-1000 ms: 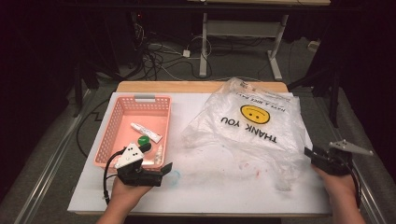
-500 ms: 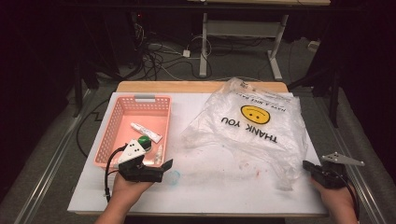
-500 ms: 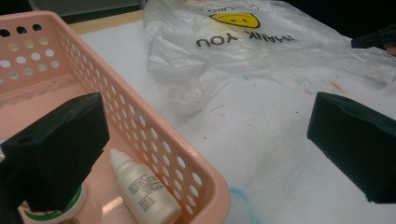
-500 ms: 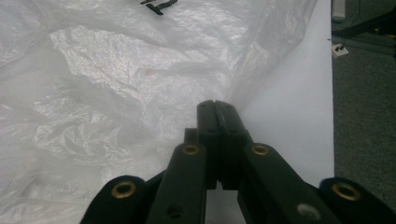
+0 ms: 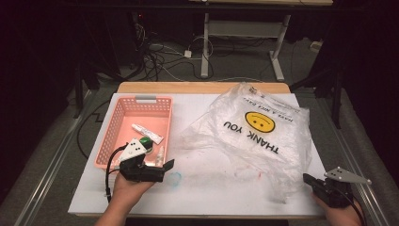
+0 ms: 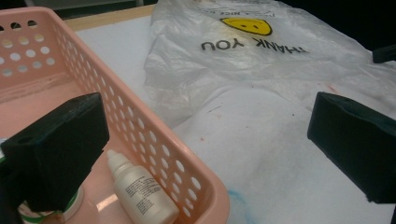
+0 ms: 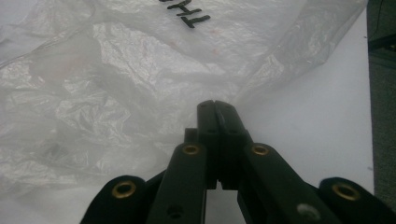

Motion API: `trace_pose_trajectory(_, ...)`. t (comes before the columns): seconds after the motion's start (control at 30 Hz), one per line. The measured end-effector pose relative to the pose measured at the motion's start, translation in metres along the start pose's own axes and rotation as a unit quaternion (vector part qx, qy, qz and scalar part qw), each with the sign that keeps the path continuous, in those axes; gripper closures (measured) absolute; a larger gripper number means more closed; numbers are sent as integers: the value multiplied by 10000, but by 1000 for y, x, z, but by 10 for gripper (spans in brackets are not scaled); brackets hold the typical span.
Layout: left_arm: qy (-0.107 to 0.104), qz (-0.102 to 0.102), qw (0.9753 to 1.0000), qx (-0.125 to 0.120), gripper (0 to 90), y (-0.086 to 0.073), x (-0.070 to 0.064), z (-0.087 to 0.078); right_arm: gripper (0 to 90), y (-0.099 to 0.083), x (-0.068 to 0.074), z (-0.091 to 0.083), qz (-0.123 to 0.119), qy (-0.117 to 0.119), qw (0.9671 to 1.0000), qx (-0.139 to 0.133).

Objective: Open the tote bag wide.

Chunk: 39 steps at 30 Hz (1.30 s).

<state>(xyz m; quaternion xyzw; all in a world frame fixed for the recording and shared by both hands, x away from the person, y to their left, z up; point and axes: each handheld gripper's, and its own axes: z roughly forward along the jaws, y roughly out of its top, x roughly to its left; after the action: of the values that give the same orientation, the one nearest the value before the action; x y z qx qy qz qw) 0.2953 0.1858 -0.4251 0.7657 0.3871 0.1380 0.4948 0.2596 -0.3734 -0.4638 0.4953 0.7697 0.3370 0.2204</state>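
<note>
A clear plastic bag [image 5: 254, 136] printed with a yellow smiley and "THANK YOU" lies crumpled on the right half of the white table [image 5: 211, 193]. A pink basket [image 5: 141, 101] at the left holds a white tube [image 5: 147, 133], a green-capped jar [image 5: 146, 141] and a small white bottle [image 6: 140, 191]. My left gripper [image 5: 162, 170] stands wide open at the basket's near right corner [image 6: 205, 186], one jaw over the basket, the other over the table. My right gripper [image 7: 215, 106] is shut, its tips at the bag's near edge [image 7: 140, 116] with nothing between them.
A wooden strip [image 5: 202, 87] runs along the table's far edge, with cables and desk legs on the dark floor beyond. A faint blue mark [image 5: 174, 179] is on the table beside the left gripper. Bare white table lies between the two grippers.
The right gripper has drawn back toward the table's front right corner, away from the bag. The left gripper has hardly moved.
</note>
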Motion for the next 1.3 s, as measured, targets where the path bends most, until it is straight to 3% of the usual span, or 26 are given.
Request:
trace_pose_trajectory(0.17, 66, -41, 10000, 56, 0, 2, 3, 0, 900, -5, 18, -5, -223, 85, 9997, 82)
trace_pose_trajectory(0.23, 94, -45, 9999, 79, 0, 2, 4, 0, 900, -7, 33, -7, -425, 227, 9988, 114)
trace_pose_trajectory(0.27, 129, -35, 9999, 100, 0, 2, 5, 0, 900, -7, 33, -7, -425, 227, 9988, 114)
trace_pose_trajectory(0.3, 144, -40, 9998, 106, 0, 2, 5, 0, 900, -6, 45, -8, -532, 307, 9980, 133)
trace_pose_trajectory(0.4, 179, -25, 9997, 144, 0, 2, 7, 1, 900, -4, 54, -8, -699, 433, 9966, 78)
trace_pose_trajectory(0.47, 179, 7, 9997, 141, 0, 3, 7, 1, 900, -2, 72, -7, -921, 612, 9938, 91)
trace_pose_trajectory(0.67, 224, -97, 9996, 130, 0, 3, 10, 0, 900, -3, 94, -5, -1156, 952, 9886, 169)
trace_pose_trajectory(0.7, 229, -122, 9996, 120, 0, 2, 10, 0, 855, -3, 94, -5, -1213, 965, 9878, 163)
trace_pose_trajectory(0.83, 293, -119, 9993, 223, 0, 2, 13, 1, 769, -1, 87, -14, -877, 1069, 9903, -95)
trace_pose_trajectory(0.87, 291, -114, 9993, 219, 0, 2, 14, 1, 733, 1, 82, -19, -725, 1068, 9912, -293)
trace_pose_trajectory(1.0, 295, -70, 9994, 174, 0, 2, 13, 1, 671, 6, 74, -19, -511, 1118, 9911, -515)
trace_pose_trajectory(1.17, 202, -199, 9994, 173, 0, 2, 12, 2, 324, 25, 65, -5, -448, 1051, 9897, -868)
trace_pose_trajectory(1.3, 130, -166, 9994, 292, 0, 2, 9, 5, 149, 47, 58, 13, -440, 1050, 9886, -985)
